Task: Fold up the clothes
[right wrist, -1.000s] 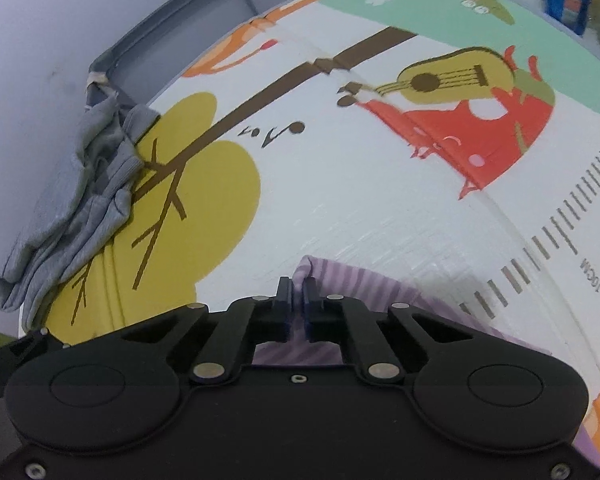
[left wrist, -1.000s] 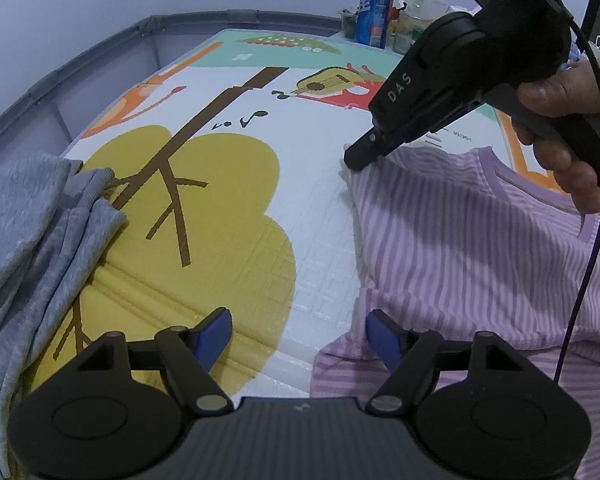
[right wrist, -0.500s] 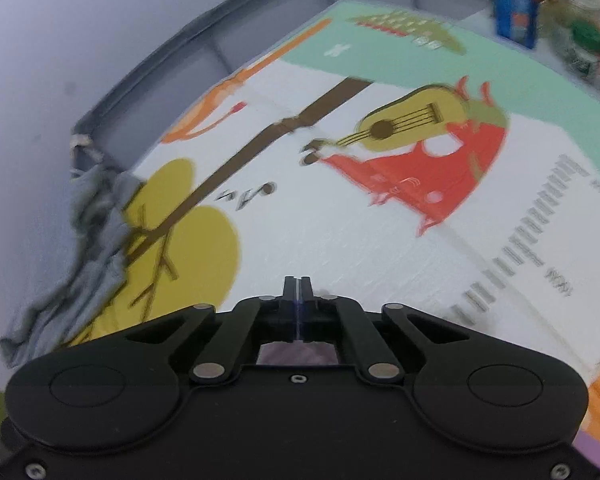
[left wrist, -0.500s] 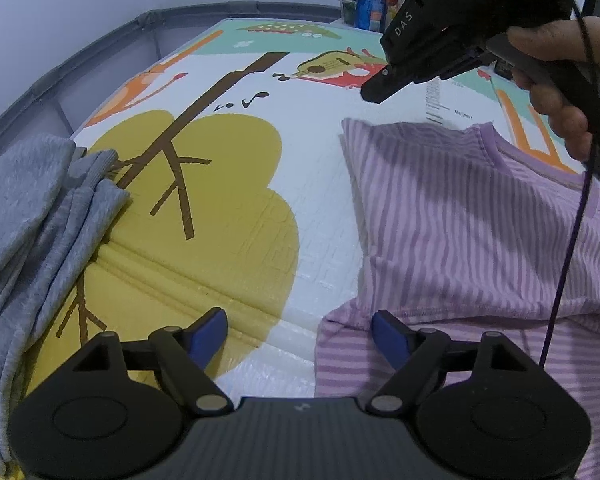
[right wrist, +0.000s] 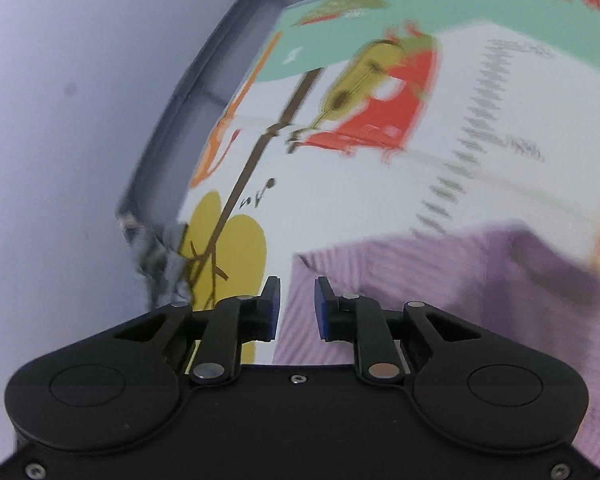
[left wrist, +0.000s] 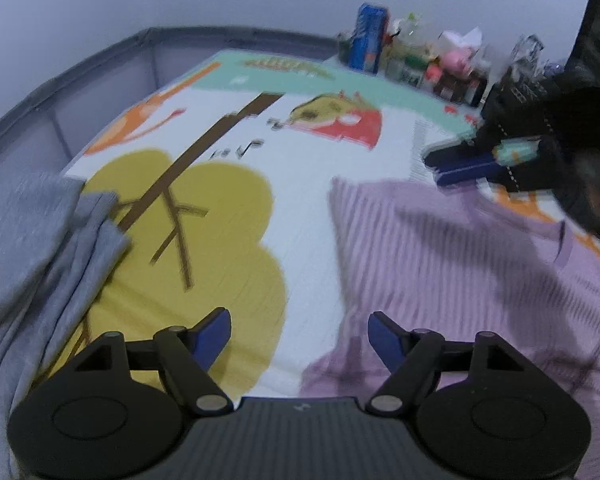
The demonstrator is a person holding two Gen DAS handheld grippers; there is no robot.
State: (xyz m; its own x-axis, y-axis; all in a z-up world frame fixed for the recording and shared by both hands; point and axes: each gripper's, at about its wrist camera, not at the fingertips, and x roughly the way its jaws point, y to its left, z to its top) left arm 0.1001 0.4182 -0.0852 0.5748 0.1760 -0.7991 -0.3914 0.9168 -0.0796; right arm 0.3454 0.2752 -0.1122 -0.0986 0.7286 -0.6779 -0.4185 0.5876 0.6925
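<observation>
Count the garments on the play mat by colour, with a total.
Lilac striped knit shirt, lying flat on the printed foam play mat: 1
Grey jersey garment pile, bunched at the mat's left edge; number of pieces cannot be told, counted as one heap: 1
Total: 2
</observation>
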